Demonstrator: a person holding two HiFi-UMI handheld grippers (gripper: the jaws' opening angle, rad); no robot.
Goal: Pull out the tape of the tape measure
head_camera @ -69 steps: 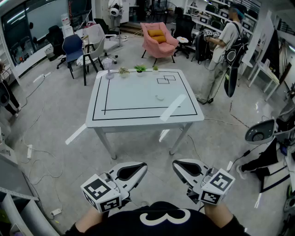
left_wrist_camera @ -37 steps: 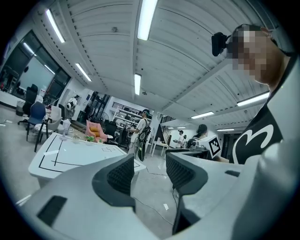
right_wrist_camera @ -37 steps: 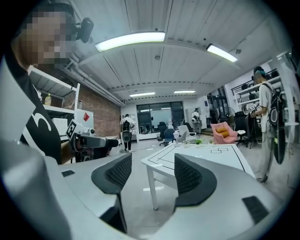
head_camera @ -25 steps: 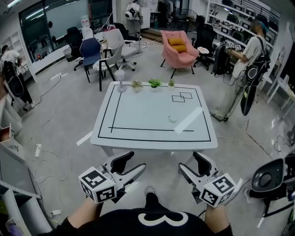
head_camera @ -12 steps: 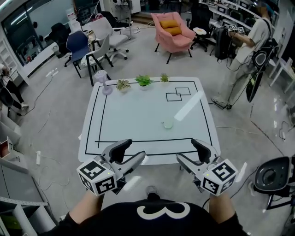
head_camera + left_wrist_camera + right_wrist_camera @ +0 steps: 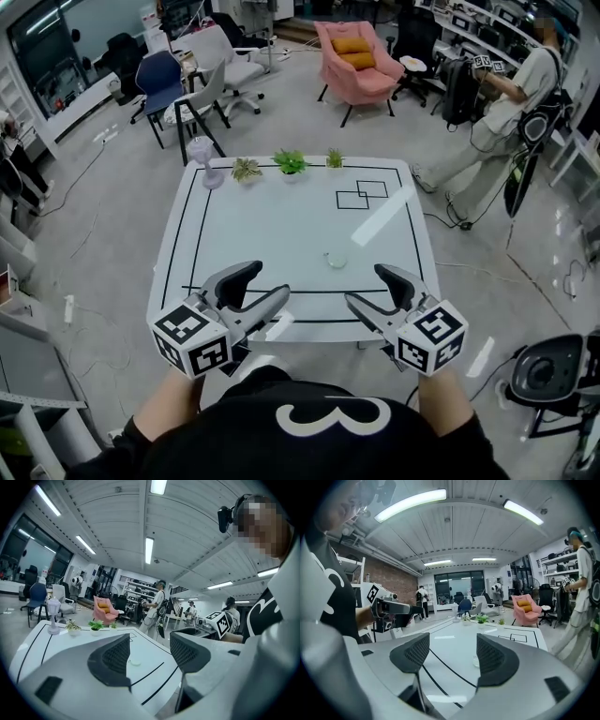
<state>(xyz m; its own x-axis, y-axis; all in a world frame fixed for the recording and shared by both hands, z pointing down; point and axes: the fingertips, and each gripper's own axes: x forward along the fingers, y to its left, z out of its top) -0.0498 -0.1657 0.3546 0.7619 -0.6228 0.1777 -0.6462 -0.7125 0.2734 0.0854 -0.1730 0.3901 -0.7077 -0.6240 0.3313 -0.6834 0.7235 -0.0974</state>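
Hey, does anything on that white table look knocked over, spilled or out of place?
Nothing stands out. The small round tape measure lies flat near the middle of the table, and the three potted plants stand upright along the far edge.

A smooth, glossy white table top [image 6: 272, 216], marked with thin black lines [image 6: 217, 202], shows a bright streak of glare. The small round tape measure [image 6: 335, 260] looks like pale plastic. The left gripper [image 6: 268, 281] and right gripper [image 6: 364, 285] are matt grey plastic with dark, finely meshed pads [image 6: 115, 657]. The grey floor [image 6: 112, 206] has a dull sheen. The armchair [image 6: 354, 58] is covered in soft pink cloth.
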